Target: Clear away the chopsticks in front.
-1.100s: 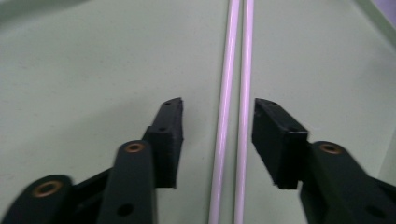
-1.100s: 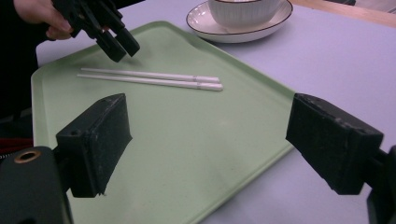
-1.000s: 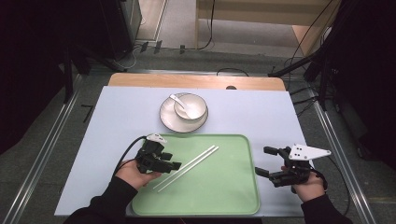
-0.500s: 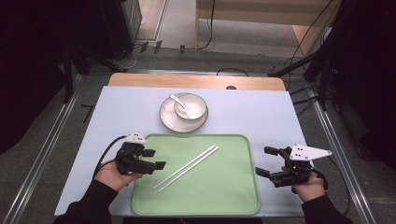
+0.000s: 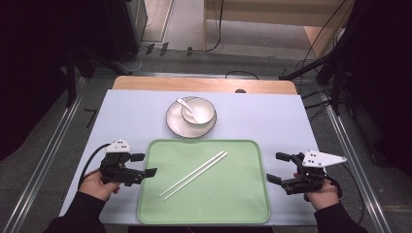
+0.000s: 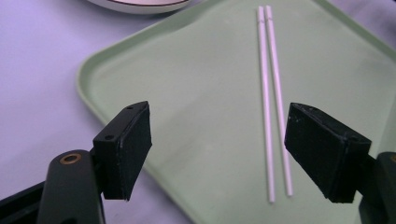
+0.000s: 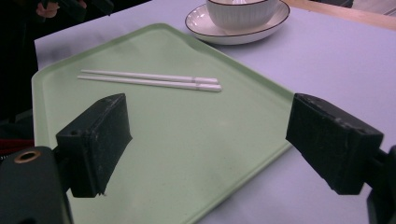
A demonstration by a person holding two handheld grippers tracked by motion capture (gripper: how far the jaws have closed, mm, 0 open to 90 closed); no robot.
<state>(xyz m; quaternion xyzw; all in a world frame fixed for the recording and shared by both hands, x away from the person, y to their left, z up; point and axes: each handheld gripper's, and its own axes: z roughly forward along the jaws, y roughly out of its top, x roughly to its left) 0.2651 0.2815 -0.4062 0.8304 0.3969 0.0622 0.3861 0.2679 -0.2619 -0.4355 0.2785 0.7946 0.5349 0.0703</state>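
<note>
The room is dark at the sides, with black stands, cables on a grey floor, and a wooden strip at the far edge of the table (image 5: 272, 126). The table has a pale lilac top. On it lies a green tray (image 5: 243, 204), and behind the tray a white bowl (image 5: 198, 110) with a spoon (image 5: 187, 104) sits on a plate (image 5: 177, 127).

Two white chopsticks (image 5: 194, 174) lie side by side, slanted, in the middle of the tray. The left tool (image 5: 141, 165) is at the tray's left edge; its jaws have just been opening and nothing is between them. The right tool (image 5: 279, 168) waits by the right edge, jaws wide apart, holding nothing.

The chopsticks look just put down, so that step seems finished. Next may be the bowl: the tool must reach past the tray and grip the rim gently.
</note>
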